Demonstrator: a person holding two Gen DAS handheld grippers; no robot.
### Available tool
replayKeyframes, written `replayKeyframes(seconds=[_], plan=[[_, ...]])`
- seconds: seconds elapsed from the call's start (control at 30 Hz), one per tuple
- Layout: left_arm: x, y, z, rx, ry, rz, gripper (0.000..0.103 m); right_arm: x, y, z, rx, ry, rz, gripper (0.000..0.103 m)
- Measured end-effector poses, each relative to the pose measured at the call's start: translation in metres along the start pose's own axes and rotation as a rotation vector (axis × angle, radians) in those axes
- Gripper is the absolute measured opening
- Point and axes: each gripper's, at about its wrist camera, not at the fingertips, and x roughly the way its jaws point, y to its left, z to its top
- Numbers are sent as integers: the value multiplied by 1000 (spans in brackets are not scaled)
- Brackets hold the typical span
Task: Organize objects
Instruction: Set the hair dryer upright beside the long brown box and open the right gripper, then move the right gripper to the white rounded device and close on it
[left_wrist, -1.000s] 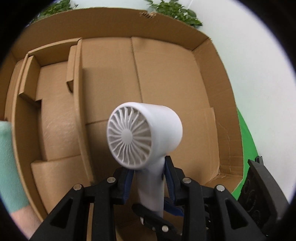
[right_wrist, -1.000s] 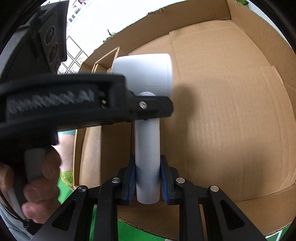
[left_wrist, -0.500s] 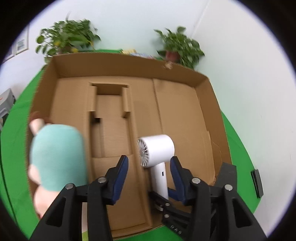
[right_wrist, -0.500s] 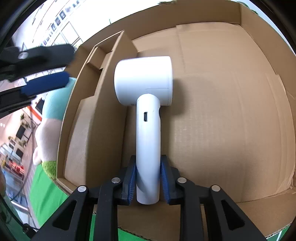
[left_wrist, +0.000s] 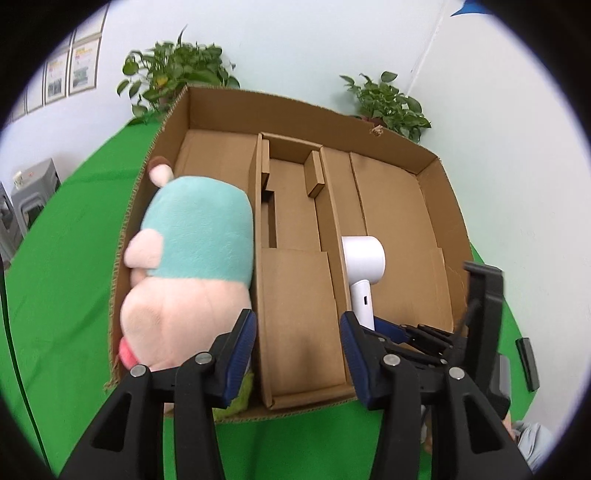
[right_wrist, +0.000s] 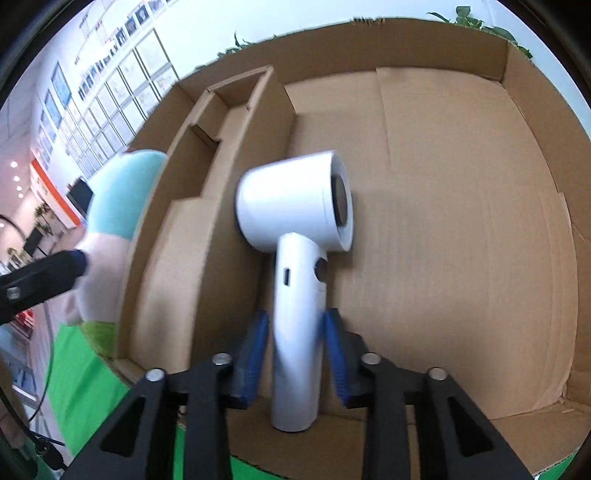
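Showing black angular gripper (left_wrist: 297, 350) arms with silver screws and blue ribbed pads (right_wrist: 334, 352), both grippers (right_wrist: 295, 354) matching.

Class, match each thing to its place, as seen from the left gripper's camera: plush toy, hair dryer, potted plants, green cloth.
Things:
1. plush toy
2. hair dryer
3. potted plants
4. green cloth

Places:
A. beneath the cardboard box
B. the box's right section
C. behind the box
D. the box's left section

Pairs: 1-D, 2-B, 3-C, 4-A
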Motion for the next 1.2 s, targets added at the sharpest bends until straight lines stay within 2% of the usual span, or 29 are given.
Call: replayKeyframes(seconds=[0.1, 0.17, 0.23, 0.27, 0.3, 0.33, 0.37, 0.47, 0.63, 0.8, 0.97, 1.2], plan=[[-9, -6, -3, 32, -37, 31, 46, -1, -9, 1, 14, 13, 8, 26], [-18, -12, -5, 66, -77, 82, 52, -3, -5, 0, -12, 4, -15, 28], [-26, -17, -5, 81, -113, 93, 59, -13, -2, 3, -22, -18, -56, 36], [-33, -21, -5, 95, -143, 108, 63, -22, -2, 3, -24, -44, -73, 53], [-39, -24, -5, 108, -172, 127, 70, -34, -1, 3, -23, -83, -97, 79], [-46, -28, -5, 119, -208, 151, 79, -45, -1, 1, -20, -117, -116, 92], [-55, -32, -5, 128, -259, 183, 82, -57, -1, -2, -16, -153, -137, 103], [-72, -44, -5, 154, -346, 247, 83, -93, 6, -19, -51, -234, -201, 103], [-86, -51, -4, 123, -373, 241, 83, -153, 14, -54, -112, -326, -252, 103], [-99, -58, -8, 117, -392, 251, 83, -200, 10, -76, -85, -347, -235, 103], [-111, -72, -16, 185, -417, 285, 83, -215, 20, -86, -101, -360, -232, 103], [-115, -79, -25, 195, -415, 296, 83, -224, 22, -95, -99, -381, -228, 103]])
